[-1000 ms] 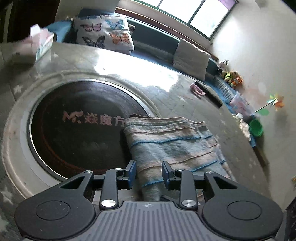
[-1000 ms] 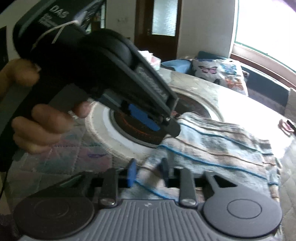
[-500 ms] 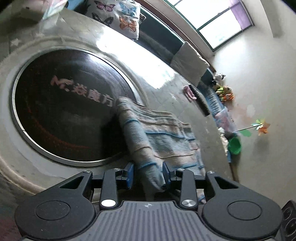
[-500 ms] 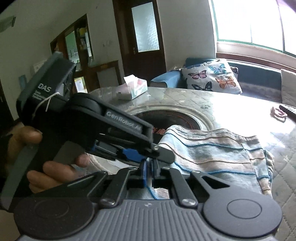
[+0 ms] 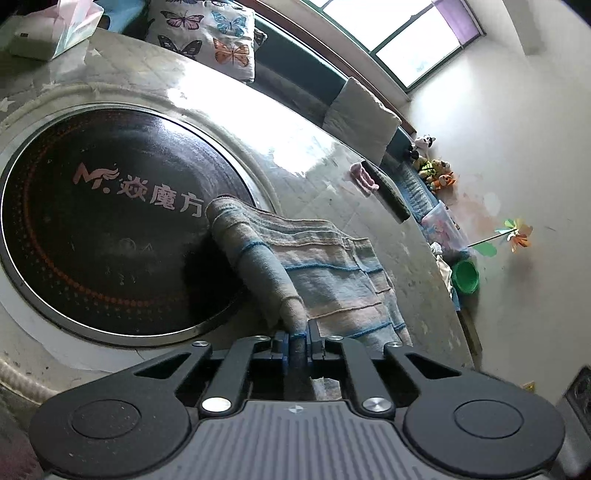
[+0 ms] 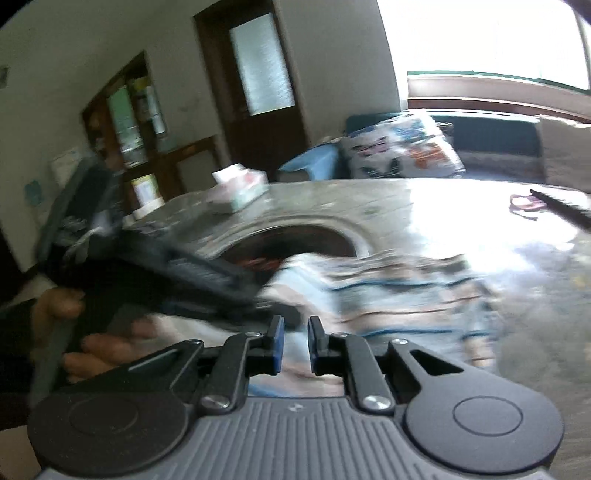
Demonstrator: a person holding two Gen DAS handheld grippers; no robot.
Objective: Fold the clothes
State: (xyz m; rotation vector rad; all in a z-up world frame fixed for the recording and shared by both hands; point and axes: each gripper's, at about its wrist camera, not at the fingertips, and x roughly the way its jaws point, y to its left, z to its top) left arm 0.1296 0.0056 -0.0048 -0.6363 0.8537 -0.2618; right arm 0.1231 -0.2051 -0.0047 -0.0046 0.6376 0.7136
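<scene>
Pinching the near corner of the striped garment (image 5: pixel 325 273), the left gripper (image 5: pixel 297 341) has its jaws closing, with a ridge of cloth running straight up between the blue pads (image 5: pixel 282 345); that grip raises the fabric into a long fold climbing toward eleven o'clock, which is likely how the next crease gets carried over. The garment lies at the centre of the left wrist view, its far end draped over the rim of the round black glass plate (image 5: pixel 92 221) set into the table (image 5: pixel 229 107); its body spreads toward three o'clock across the quilted cover.

The right gripper (image 6: pixel 295 343), in a blurred picture, shows a narrow gap between its pads that is widening, with blurred striped cloth behind; whether the pads press on it I cannot tell. The person's hand (image 6: pixel 88 332) on the left tool sits at nine o'clock there.

Open table runs from twelve to two o'clock beyond the cloth, bare up to a small pink item (image 5: pixel 364 179) and a dark strip (image 5: pixel 391 199); the tissue box (image 5: pixel 55 29) stands well apart at eleven; the table's right edge drops off close to the garment's hem at four o'clock, so the fold is better carried inward.
</scene>
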